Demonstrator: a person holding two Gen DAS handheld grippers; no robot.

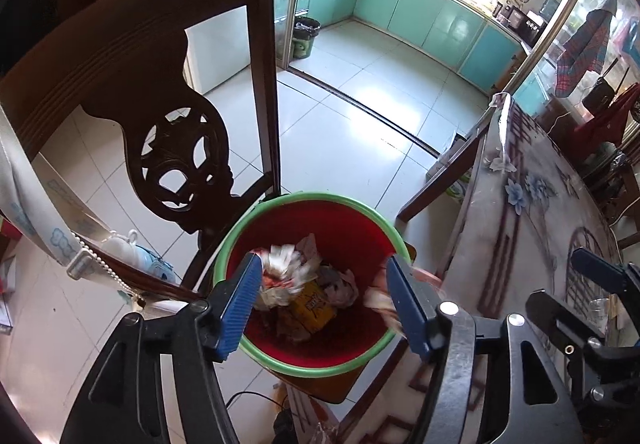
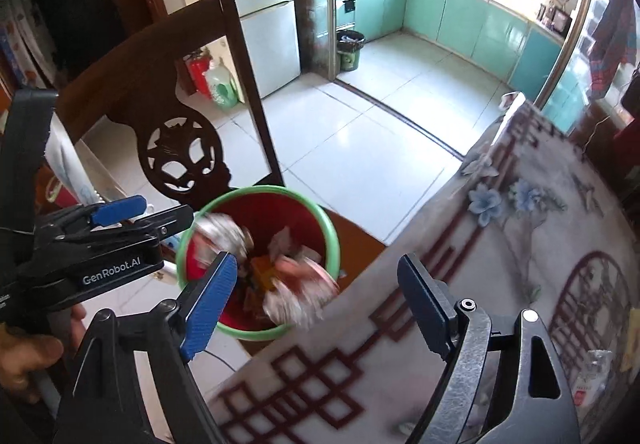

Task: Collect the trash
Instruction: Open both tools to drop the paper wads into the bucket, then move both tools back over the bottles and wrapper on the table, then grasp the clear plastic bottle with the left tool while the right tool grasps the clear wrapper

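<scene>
A red bin with a green rim [image 1: 320, 196] stands on a dark chair seat and holds a yellow packet [image 1: 314, 308] and crumpled papers. My left gripper [image 1: 324, 304] hangs right over it, jaws wide apart. A blurred crumpled wrapper [image 1: 280, 272] is in the air beside its left pad, gripped by nothing. In the right wrist view the bin [image 2: 256, 188] lies lower left. My right gripper [image 2: 316, 308] is open above the table edge, with a blurred pink-white wrapper [image 2: 300, 296] loose over the bin's near rim.
A carved dark chair back [image 1: 132, 55] rises behind the bin. The table with a flowered, red-patterned cloth [image 2: 500, 224] fills the right side, a small clear cup [image 1: 598, 308] on it. White tiled floor leads to a kitchen with teal cabinets [image 1: 416, 3].
</scene>
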